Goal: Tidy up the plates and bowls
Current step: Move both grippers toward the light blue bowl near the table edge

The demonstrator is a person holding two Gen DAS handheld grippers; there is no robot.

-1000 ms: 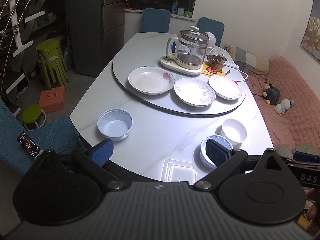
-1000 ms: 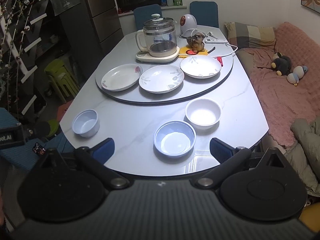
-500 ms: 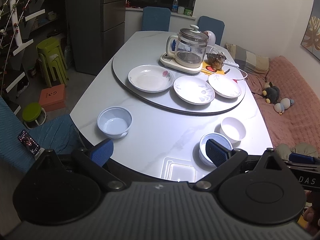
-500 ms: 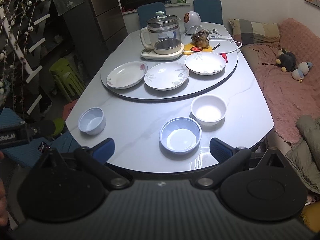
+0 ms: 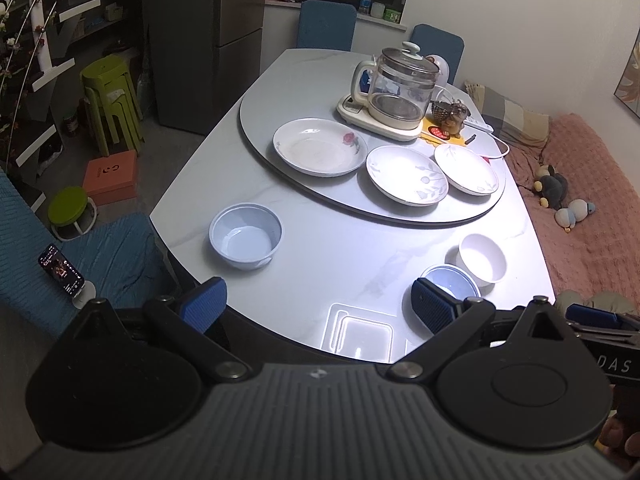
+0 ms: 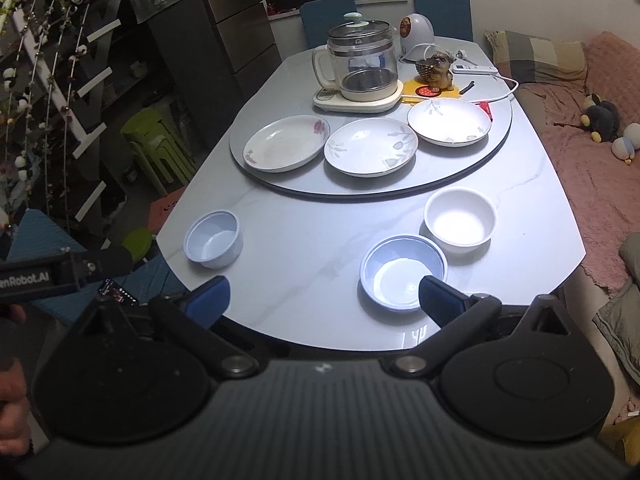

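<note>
Both hand-held grippers are just hanging back off the near edge of the tabletop, nothing grabbed. The left hand-held gripper has its jaws spread wide and empty, and the right hand-held gripper is the same, wide and holding nothing. My guess is they sit high and back so the cameras can take in the whole spread before picking a first piece.

Closest in, the blue bowl sits right by the edge with the white bowl just behind it, almost touching. The small blue bowl is off on its own to the left, well apart from those two. So bowls are scattered, not stacked, and that looks like the obvious first job.

Further back, three plates sit in a row on the turntable: the rose plate, the middle plate and the right plate. None overlap. Behind them is the glass kettle, which probably limits where a plate stack can go.

Hard to see stuff: the right gripper's finger covers part of the blue bowl's rim, and in the left view that bowl is half hidden. Glare washes out the bowl bottoms. The plate patterns are too faint to make out.
</note>
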